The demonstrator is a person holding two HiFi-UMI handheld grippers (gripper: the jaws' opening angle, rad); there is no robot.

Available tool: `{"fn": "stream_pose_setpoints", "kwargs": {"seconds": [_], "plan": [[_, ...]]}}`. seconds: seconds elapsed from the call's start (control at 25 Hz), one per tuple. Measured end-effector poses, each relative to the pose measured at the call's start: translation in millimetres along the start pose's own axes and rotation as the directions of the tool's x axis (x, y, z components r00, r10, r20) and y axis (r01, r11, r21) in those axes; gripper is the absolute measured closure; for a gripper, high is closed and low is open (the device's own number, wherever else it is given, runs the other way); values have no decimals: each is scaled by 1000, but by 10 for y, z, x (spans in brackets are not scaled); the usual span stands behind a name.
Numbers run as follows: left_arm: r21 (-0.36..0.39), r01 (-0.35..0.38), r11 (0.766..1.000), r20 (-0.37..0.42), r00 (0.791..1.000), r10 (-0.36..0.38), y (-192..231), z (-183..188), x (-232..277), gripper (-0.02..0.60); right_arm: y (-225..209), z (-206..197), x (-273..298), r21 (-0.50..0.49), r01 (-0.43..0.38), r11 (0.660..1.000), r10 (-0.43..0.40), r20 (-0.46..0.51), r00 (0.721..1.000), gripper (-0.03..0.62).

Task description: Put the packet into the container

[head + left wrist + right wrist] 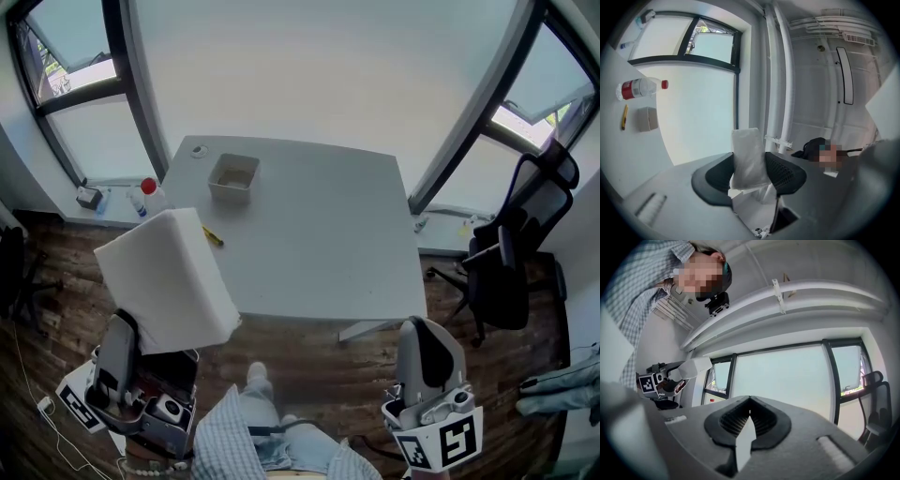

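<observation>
A large white packet (pixel 167 277) is tilted up over the table's near left corner, with my left gripper (pixel 150 354) shut on its lower end. In the left gripper view the packet (pixel 748 158) stands pinched between the two black jaws of that gripper (pixel 749 172). The container (pixel 233 178), a small beige open box, sits on the far left part of the white table (pixel 319 244), well beyond the packet; it also shows small as the container (pixel 647 118). My right gripper (pixel 427 349) hangs below the table's near right corner, its jaws shut and empty, as the right gripper (pixel 749 417) confirms.
A yellow pen (pixel 213 236) lies on the table just right of the packet. A red-capped bottle (pixel 149 196) stands at the table's left edge. A small round object (pixel 198 150) is at the far left corner. A black office chair (pixel 514 258) stands to the right.
</observation>
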State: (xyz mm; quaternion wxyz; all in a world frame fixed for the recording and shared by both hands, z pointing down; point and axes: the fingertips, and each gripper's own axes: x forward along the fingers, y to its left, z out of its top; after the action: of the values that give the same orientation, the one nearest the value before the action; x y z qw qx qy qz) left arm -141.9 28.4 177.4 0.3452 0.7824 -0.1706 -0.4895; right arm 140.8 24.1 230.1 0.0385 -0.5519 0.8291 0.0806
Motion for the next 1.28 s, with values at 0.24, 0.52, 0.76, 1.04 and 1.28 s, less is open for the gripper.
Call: {"fn": "stream_pose_setpoints", "kwargs": {"seconds": [0.24,0.52,0.76,1.04,1.28], "plan": [[-16,6,1000,-21,1000,-6,292,330,277,357,-28,-15,481,-5,21,1000,-21,-10,1000,592],[-26,30,999,-47,998,-31,559,625,536,357,-49,-29,867,-22,52,998,-52,-4,999,592],[-48,38,998,-71,997,-42,843,868,689,357,-49,-102,1151,-30,92,995,-92,-4,996,592],[-57,23,998,-94,995,-29,1250,1159,791,359,27,-243,1487,-54,116,992,-117,-16,993,592],[-59,-3,998,-94,996,-3,1514,1265,793,359,-17,-359,1550,-64,145,987,-148,-36,988,592]]}}
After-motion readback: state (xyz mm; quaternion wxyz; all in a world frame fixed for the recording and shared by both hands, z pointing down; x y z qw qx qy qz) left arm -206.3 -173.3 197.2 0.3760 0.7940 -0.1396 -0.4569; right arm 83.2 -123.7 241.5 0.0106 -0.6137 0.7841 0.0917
